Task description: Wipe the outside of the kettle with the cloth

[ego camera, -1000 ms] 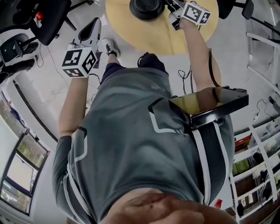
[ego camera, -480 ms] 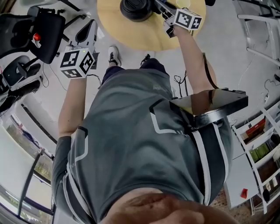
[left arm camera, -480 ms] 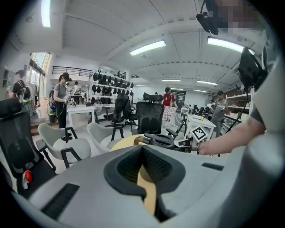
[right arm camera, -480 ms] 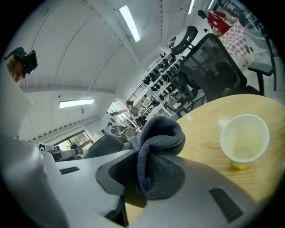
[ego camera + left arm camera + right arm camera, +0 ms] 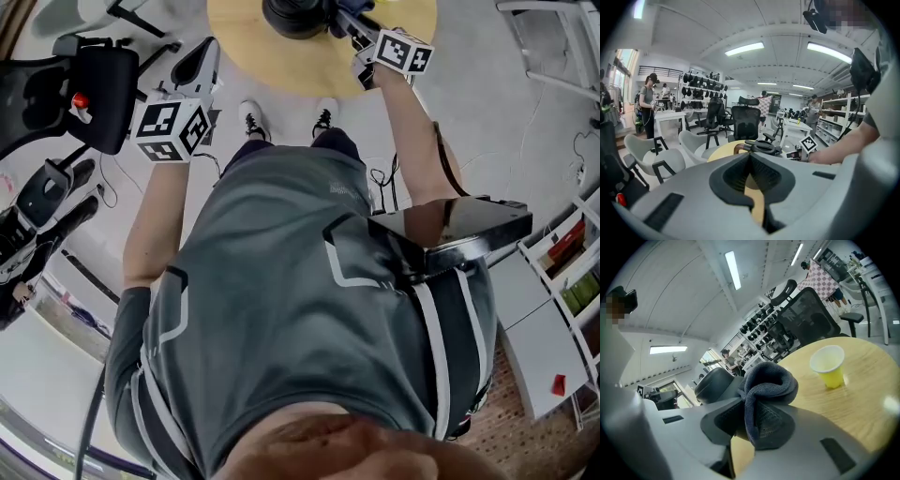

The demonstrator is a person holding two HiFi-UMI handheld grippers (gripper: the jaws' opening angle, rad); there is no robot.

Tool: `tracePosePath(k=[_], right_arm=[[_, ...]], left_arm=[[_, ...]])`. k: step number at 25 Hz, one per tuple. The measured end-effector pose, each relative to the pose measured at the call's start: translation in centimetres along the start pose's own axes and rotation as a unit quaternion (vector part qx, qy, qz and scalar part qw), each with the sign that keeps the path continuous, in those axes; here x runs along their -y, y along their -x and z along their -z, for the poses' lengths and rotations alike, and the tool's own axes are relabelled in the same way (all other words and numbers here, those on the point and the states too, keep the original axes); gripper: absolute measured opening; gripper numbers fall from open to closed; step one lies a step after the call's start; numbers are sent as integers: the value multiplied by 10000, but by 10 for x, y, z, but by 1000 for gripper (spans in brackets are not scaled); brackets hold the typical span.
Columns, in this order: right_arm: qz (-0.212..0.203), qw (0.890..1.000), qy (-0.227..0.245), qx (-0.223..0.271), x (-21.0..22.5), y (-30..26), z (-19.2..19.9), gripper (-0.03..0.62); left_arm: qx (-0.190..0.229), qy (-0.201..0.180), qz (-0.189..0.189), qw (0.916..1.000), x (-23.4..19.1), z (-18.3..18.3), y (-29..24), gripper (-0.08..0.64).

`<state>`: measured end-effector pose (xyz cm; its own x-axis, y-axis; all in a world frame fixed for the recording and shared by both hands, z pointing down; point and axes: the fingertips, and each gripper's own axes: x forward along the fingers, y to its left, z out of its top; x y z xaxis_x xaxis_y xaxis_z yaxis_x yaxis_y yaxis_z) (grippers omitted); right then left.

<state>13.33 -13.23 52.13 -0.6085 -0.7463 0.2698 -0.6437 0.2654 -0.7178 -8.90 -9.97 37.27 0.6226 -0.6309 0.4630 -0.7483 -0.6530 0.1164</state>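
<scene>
L gripper point(image 5: 750, 157): jaws shut, empty, held beside round yellow wooden table point(image 5: 281, 66). Black kettle point(image 5: 295, 14) stands on it. R gripper point(image 5: 743, 404) clamps dark grey terry cloth point(image 5: 768, 385) near kettle. Yellow paper cup point(image 5: 828, 365) further right. Office rm, black mesh chairs point(image 5: 745, 122).

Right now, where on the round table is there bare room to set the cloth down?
Bare wood lies between the kettle and the table's near edge, and around the yellow cup. It is crowded beside the kettle, where the right gripper holds the cloth.
</scene>
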Motion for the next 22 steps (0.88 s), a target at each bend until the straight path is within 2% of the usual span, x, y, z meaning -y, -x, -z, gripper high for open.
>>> tracePosePath(k=[13,22], right_arm=[[704,9973,98,192,-33,15,50,78],[1197,9924,-114,277,-56,2,78,78]], left_arm=[[6,-155,586,9982,-15,11,13,8],[67,-95,845,9964,-39,21,23,8]])
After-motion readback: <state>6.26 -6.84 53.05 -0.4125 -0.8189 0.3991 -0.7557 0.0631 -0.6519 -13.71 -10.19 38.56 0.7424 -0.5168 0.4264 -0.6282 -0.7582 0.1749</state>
